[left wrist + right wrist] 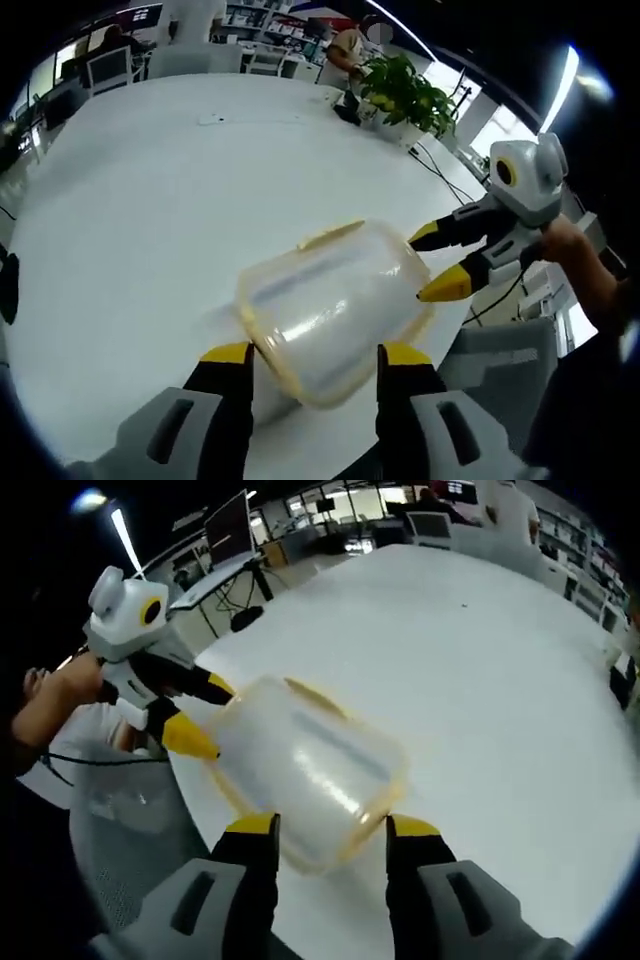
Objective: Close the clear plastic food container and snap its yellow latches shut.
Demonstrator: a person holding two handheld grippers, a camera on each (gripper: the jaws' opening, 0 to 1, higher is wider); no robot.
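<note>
Both grippers, left (pixel 315 352) and right (pixel 330 823), flank the clear container (pixel 335 305), jaws spread. Best press squarely on each yellow latch (pixel 330 236), bracing the far side.

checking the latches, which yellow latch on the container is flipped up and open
The latch on the far long edge of the clear container in the left gripper view. It sticks out and up as a flat yellow tab, while the other yellow edges lie against the rim.

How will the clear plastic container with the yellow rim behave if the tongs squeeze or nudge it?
The clear plastic container with the yellow rim looks empty, so probably light and apt to slide on the smooth white table. Its thin glossy walls may flex and slip.
</note>
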